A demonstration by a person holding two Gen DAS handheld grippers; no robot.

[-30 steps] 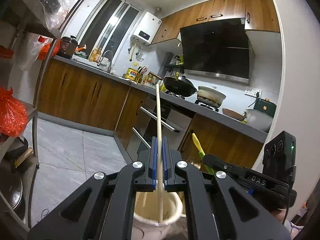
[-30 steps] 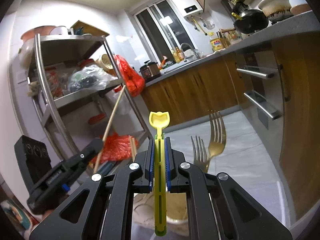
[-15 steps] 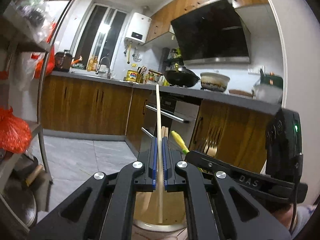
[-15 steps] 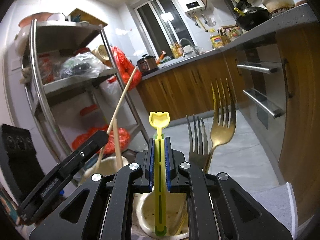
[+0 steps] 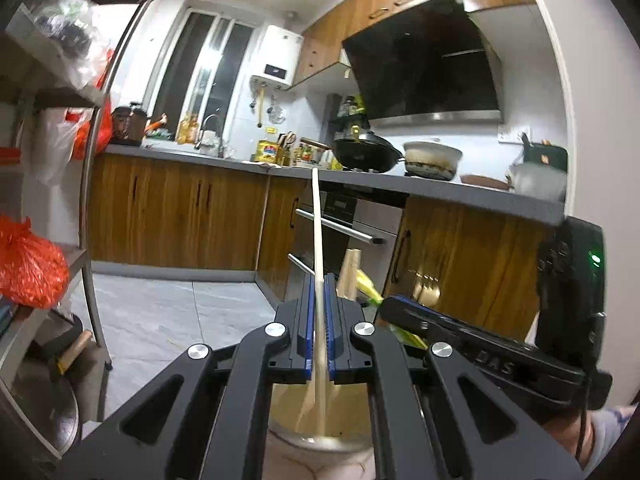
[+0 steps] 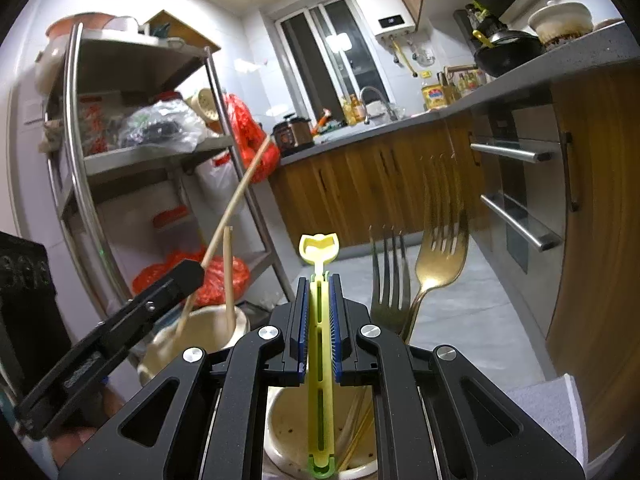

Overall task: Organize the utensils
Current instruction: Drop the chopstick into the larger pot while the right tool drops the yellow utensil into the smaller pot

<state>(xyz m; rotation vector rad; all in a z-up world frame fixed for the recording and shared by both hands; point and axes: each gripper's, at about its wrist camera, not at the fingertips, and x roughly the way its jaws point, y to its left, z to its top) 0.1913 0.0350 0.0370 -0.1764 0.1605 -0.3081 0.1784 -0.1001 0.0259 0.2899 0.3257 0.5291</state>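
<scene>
Wooden chopstick (image 5: 318, 240): my left gripper (image 5: 319, 316) pinches it over a cup (image 5: 320, 420).
Yellow utensil (image 6: 320, 320): my right gripper (image 6: 319, 320) clamps it.

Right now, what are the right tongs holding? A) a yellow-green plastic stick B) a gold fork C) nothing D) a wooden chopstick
A: the right tongs are shut on the yellow-green plastic stick over a cup, while the gold fork stands free beside them.
</scene>
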